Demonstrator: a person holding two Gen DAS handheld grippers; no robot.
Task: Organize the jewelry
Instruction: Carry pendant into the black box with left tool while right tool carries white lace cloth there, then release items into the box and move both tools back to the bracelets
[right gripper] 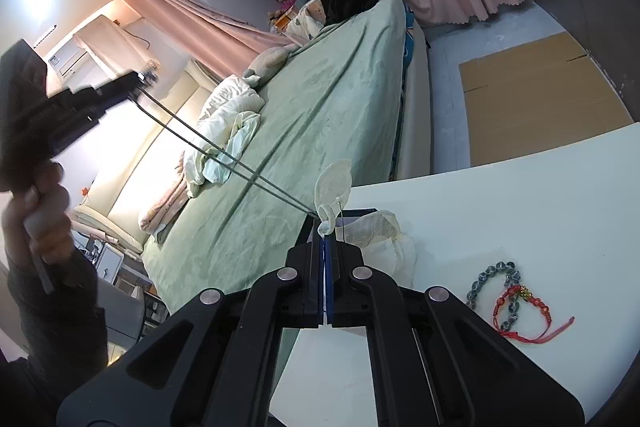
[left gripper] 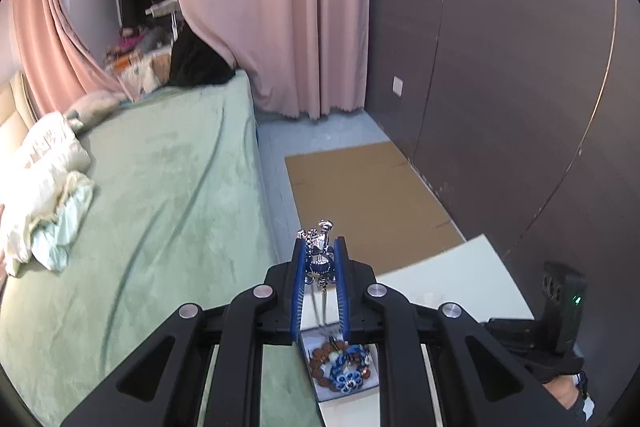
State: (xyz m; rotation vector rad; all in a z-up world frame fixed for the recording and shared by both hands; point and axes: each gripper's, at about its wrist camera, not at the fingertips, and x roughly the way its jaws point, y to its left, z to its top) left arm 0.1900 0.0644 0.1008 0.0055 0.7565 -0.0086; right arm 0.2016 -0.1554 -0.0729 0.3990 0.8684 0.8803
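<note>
- The left hand-held gripper (left gripper: 322,245) has its blue-lined jaws nearly closed on a silver pendant (left gripper: 321,259) with a dark blue stone; the pendant sits between the pads, its top poking out past the fingertips
- From the pendant a thin chain (right gripper: 224,155) runs in two taut strands (seen in the right wrist view) across to the right hand-held gripper (right gripper: 327,233)
- The right hand-held gripper is fully closed, pads together, pinching a small clear plastic bag (right gripper: 334,183) whose mouth stands up above the fingertips; the chain's far end meets the bag at those fingertips, though whether it goes inside I cannot tell
- Beneath the left hand-held gripper, a small open box (left gripper: 344,367) sits at the worktop (left gripper: 472,275) edge nearest the green bed (left gripper: 160,187), holding a brown bead bracelet and blue-and-white pieces
- On the worktop, right of the right hand-held gripper, lie a grey-green bead bracelet (right gripper: 490,281) and a red cord bracelet (right gripper: 520,311), overlapping each other
- A crumpled white wrapper (right gripper: 380,231) lies just beyond the right gripper's fingertips, near the worktop's bed-side edge
</note>
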